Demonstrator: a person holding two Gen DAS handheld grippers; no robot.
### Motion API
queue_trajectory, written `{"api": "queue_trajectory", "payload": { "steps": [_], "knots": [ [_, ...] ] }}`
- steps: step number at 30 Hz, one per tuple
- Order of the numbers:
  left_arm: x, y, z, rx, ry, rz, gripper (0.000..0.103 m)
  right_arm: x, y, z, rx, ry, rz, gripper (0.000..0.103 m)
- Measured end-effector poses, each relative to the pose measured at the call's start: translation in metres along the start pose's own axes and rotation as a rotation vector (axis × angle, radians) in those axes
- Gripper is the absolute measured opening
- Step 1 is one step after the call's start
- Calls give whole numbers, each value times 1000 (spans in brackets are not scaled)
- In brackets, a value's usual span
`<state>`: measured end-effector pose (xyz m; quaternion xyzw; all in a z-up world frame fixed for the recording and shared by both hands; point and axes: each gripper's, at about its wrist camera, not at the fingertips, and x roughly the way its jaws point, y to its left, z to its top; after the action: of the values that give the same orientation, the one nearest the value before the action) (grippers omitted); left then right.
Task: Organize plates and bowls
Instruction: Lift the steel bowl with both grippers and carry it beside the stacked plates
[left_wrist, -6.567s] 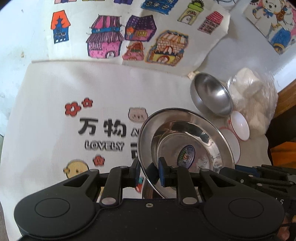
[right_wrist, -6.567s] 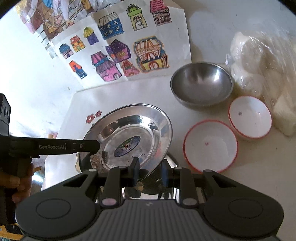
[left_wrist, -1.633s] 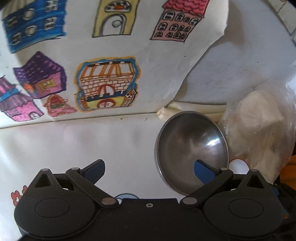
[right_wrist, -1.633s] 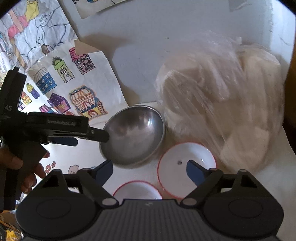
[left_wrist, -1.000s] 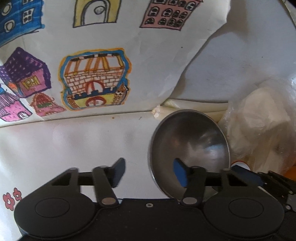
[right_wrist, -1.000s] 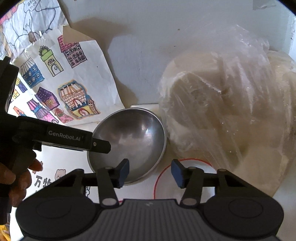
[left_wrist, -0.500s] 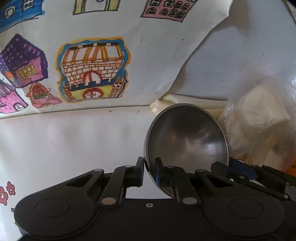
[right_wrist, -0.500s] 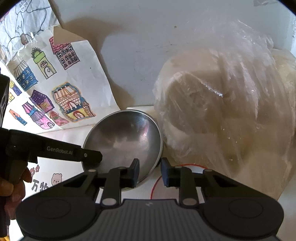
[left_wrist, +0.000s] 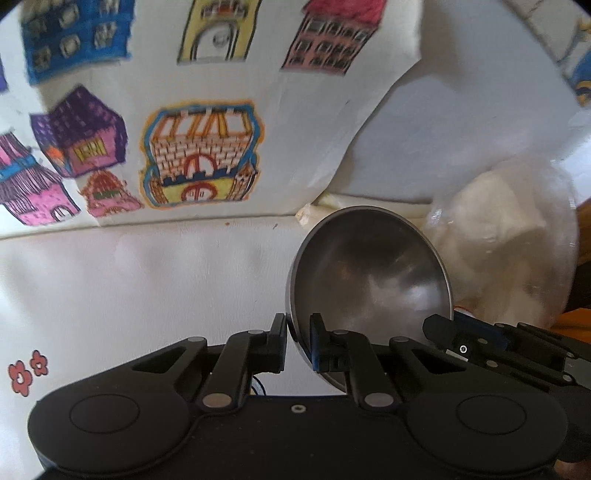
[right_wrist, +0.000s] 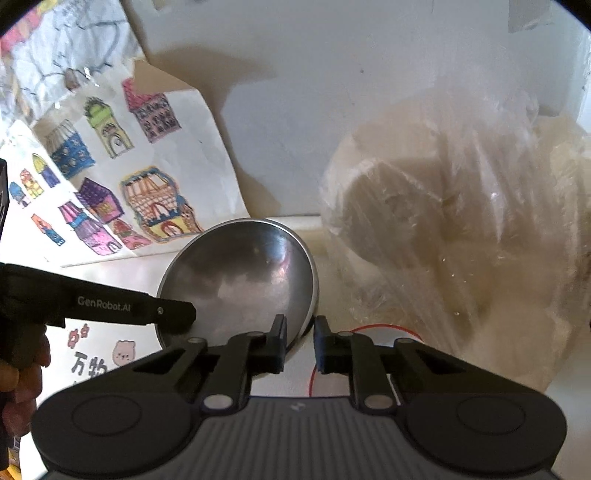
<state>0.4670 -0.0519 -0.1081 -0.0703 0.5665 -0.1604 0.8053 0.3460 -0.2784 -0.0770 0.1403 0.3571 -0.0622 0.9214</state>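
- Left wrist view: the left gripper (left_wrist: 298, 345) is clenched on the near-left rim of the steel bowl (left_wrist: 369, 280), one finger outside the wall and one inside.
- The bowl is tilted, its hollow facing the camera, over the white cloth (left_wrist: 129, 288).
- The right gripper (left_wrist: 454, 338) reaches in from the right edge and meets the bowl's right rim; its tips are partly hidden behind the bowl here.
- Behind the bowl lies a sheet of house drawings (left_wrist: 203, 155); a clear bag (left_wrist: 509, 251) of pale lumps sits just beside the bowl on the right.
- Right wrist view: the right gripper (right_wrist: 299, 345) has its jaws closing, with the bowl's (right_wrist: 251, 280) near-right rim between them; the left finger lies against the inner wall, while the right finger shows a sliver of gap.
- The left gripper (right_wrist: 177, 314) comes in from the left, its tip on the bowl's left rim, with a hand (right_wrist: 22, 373) on its handle.
- A red-rimmed dish (right_wrist: 369, 328) lies just behind the right finger, mostly hidden.
- The bag (right_wrist: 461, 229) fills the right side, close to the bowl; the drawings (right_wrist: 129, 184) lie to the upper left.
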Motion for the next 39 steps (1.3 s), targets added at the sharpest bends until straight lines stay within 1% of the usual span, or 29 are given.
{"api": "queue_trajectory", "payload": {
  "steps": [7, 13, 19, 26, 31, 39],
  "knots": [
    [-32, -8, -15, 14, -47, -43, 13, -38, -1, -8, -11, -44, 14, 17],
    [-45, -33, -36, 41, -46, -77, 13, -76, -11, -27, -6, -65, 3, 17],
    [-47, -59, -61, 72, -20, -99, 13, -108, -24, -51, 5, -62, -19, 17],
    [-50, -80, -79, 121, 12, -126, 13, -134, -38, -75, 35, -61, -35, 17],
    [-49, -93, -93, 156, 41, -132, 13, -146, -46, -91, 59, -51, -38, 17],
    [-41, -109, -117, 201, 115, -146, 14, -160, -56, -118, 83, 3, -49, 17]
  ]
}}
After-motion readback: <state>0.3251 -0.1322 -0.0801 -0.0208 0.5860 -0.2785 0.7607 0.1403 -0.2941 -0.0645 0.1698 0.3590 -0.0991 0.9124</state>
